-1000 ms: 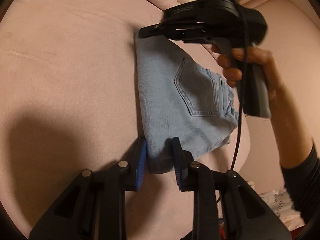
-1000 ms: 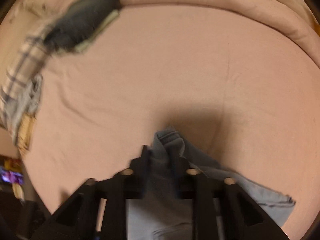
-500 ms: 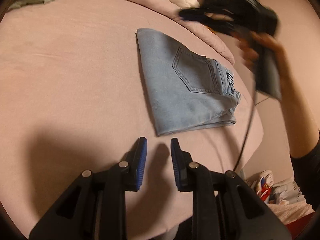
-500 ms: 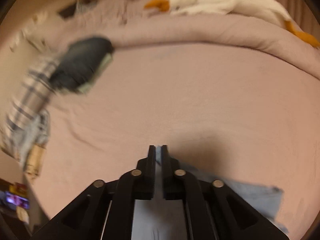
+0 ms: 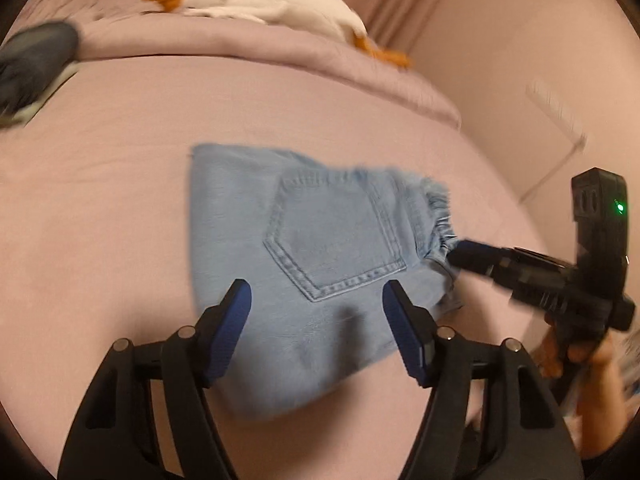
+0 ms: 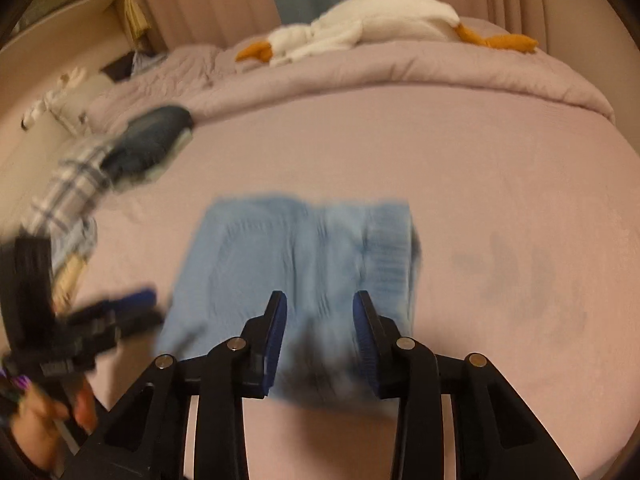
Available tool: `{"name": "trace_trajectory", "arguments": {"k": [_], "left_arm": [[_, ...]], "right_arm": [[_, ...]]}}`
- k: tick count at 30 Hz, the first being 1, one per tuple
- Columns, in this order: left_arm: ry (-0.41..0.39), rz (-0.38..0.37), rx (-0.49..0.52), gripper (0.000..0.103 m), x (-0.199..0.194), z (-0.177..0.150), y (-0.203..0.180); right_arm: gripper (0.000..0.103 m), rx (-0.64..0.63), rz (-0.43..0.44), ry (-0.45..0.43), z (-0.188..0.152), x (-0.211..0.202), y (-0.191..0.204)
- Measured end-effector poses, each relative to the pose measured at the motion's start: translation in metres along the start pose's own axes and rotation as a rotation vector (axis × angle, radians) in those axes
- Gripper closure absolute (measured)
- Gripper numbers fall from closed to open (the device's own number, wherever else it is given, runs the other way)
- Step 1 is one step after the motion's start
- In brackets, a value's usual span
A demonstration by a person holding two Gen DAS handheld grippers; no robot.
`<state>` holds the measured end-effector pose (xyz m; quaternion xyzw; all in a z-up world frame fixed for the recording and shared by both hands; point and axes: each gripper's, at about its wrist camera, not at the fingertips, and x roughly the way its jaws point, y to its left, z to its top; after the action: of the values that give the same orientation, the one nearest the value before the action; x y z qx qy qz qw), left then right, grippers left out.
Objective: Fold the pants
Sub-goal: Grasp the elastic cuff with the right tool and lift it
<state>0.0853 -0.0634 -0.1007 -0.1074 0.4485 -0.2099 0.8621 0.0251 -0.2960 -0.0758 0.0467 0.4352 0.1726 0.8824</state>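
The folded pants (image 5: 320, 248) lie on the bed (image 5: 120, 200), right in front of both wide-open grippers, left gripper (image 5: 316, 304) and right gripper (image 6: 320, 312).

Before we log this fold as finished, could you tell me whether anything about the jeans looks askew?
The folded jeans lie flat on the bed, but the elastic waistband edge looks bunched and ruffled. Nothing else stands out.

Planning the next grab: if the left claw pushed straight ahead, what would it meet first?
Most likely the folded jeans, lying between its open fingers; height above them is unclear.
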Motion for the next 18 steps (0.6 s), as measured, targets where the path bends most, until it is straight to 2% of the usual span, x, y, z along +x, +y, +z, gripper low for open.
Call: {"name": "trace_trajectory", "arguments": {"k": [1,2,3,5,7,9,11,12,13,15,18], "left_arm": [[0.054,0.015,0.013,0.036,0.017,-0.001,0.001],[0.05,0.041,0.042,0.036,0.029,-0.005,0.002],[0.025,0.035,0.055,0.034,0.028,-0.006,0.003],[0.043,-0.007,0.027,0.033,0.024,-0.002,0.012],[0.064,-0.059,-0.048,0.033,0.014,0.004,0.027],[0.045,-0.08,-0.144,0.032,-0.004,0.004,0.049],[0.01,-0.09,-0.224,0.023,-0.02,-0.003,0.065],[-0.003,-0.102,-0.268,0.015,-0.029,-0.009,0.076],[-0.014,-0.122,-0.318,0.014,-0.035,-0.013,0.087],[-0.005,-0.167,-0.423,0.014,-0.039,-0.022,0.11],[0.027,-0.211,-0.482,0.014,-0.038,-0.027,0.12]], "right_arm": [[0.069,-0.009,-0.043,0.042,-0.009,0.015,-0.003],[0.069,-0.003,-0.05,0.041,-0.011,0.024,-0.006],[0.069,0.002,-0.044,0.0,-0.013,0.024,-0.01],[0.069,0.043,-0.03,0.012,-0.005,0.024,-0.012],[0.069,0.082,0.013,0.023,0.003,0.02,-0.018],[0.067,0.175,0.099,-0.004,0.002,0.011,-0.03],[0.051,0.296,0.209,-0.053,-0.008,-0.002,-0.052],[0.048,0.34,0.24,-0.076,-0.013,-0.006,-0.062],[0.044,0.396,0.272,-0.095,-0.02,-0.007,-0.076],[0.043,0.486,0.319,-0.079,-0.033,-0.002,-0.095],[0.043,0.611,0.397,-0.046,-0.042,0.015,-0.117]]}}
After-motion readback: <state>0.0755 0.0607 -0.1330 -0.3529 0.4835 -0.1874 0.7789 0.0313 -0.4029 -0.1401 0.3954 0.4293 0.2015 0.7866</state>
